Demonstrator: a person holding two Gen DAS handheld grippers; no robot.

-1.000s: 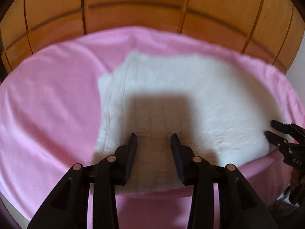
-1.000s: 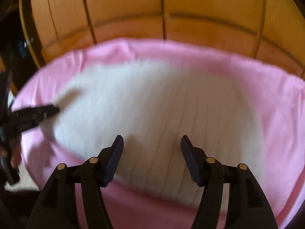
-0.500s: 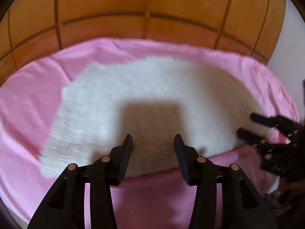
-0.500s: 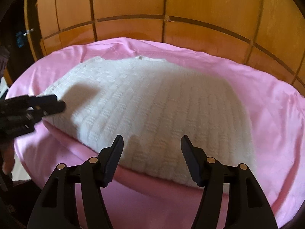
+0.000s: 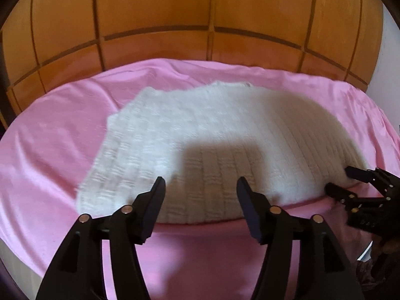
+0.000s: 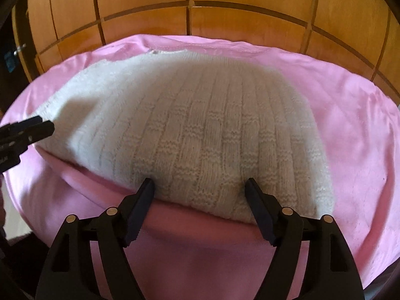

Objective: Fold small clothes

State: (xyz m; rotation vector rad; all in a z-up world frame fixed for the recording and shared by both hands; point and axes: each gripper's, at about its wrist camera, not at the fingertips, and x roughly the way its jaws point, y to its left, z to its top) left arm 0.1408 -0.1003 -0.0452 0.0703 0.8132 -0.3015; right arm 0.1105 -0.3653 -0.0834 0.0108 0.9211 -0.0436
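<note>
**Two open tongs poised at the near edge of one white knitted garment**

One garment is in view: a white knitted piece (image 6: 200, 130) with a ribbed, blocky texture, lying flat on a pink sheet (image 6: 350, 137) that covers the bed or table beneath. Behind the sheet stands a wall of orange-brown wooden panels (image 6: 225, 5).

The right tongs (image 6: 198, 197) sit at the garment's near hem, their two fingers spread wide with the knit edge lying between and just ahead of the tips. They hold nothing. The left tongs (image 5: 201, 198) are also spread wide and empty, hovering just short of the near hem toward the garment's other side; their shadow falls on the knit ahead of them. In the left view the right tongs appear at the far right, touching or almost touching the garment's corner; which, cannot be told.

The knit looks soft, light and floppy, with some thickness and stretch. It would likely sag and drape when lifted, and its rough texture should grip well rather than slip. It does not appear fragile. The likeliest hold is the near hem, one tong toward each corner, pinching the full thickness so no layer is left behind, and taking care not to catch the pink sheet underneath.

Count: one garment, one sheet, two tongs.
</note>
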